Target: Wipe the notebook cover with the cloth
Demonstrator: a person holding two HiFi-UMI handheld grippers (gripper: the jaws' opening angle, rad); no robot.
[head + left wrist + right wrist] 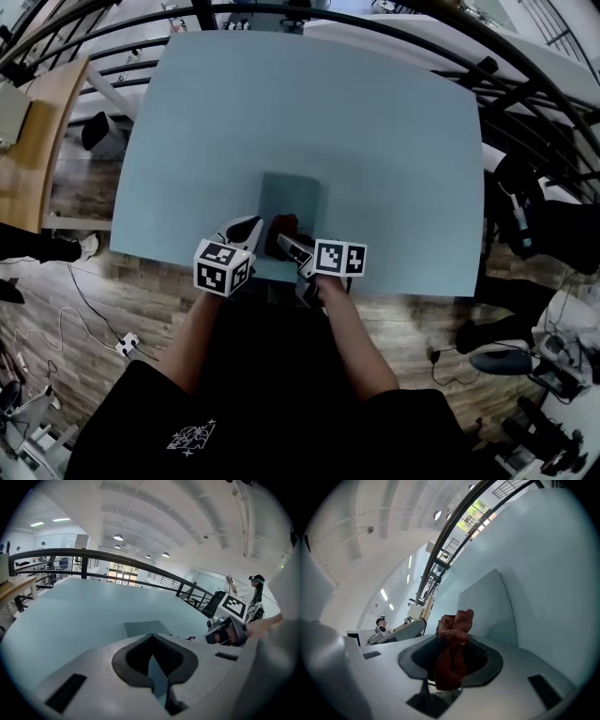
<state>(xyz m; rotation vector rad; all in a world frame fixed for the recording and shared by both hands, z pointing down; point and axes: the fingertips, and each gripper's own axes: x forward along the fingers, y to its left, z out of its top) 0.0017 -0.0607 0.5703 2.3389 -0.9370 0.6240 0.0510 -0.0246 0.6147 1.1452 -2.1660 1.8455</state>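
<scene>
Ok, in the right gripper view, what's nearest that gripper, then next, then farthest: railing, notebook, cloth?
1. Cloth, gripped in the right gripper's jaws.
2. Notebook, flat on the table just ahead.
3. Railing, beyond the table's far edge.

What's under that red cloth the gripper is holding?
The teal notebook lies beneath the cloth, on the table. Whether the cloth touches the cover is hidden by the right gripper.
</scene>
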